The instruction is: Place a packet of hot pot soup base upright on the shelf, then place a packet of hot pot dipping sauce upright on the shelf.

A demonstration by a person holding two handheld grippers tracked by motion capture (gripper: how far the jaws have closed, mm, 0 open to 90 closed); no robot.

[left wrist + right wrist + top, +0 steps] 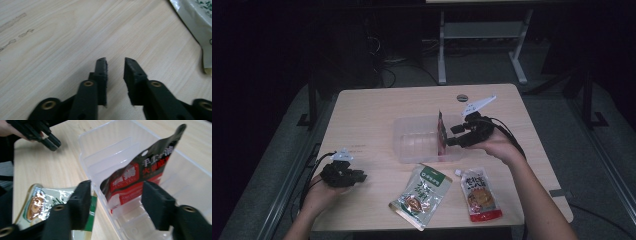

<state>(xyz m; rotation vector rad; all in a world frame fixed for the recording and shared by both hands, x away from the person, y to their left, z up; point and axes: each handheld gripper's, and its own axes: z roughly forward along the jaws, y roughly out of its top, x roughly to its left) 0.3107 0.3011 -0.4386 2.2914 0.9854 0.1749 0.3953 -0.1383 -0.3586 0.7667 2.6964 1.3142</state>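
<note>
Green snack pouch [421, 196]: lies flat near the table's near edge, slightly left of centre. Orange spouted pouch [480, 194]: lies flat just to its right, apart from it. Round grey cap [462, 97]: set in the tabletop near the far edge. White desk frame [482, 42]: stands on the floor beyond the wooden table [362, 120].
</note>
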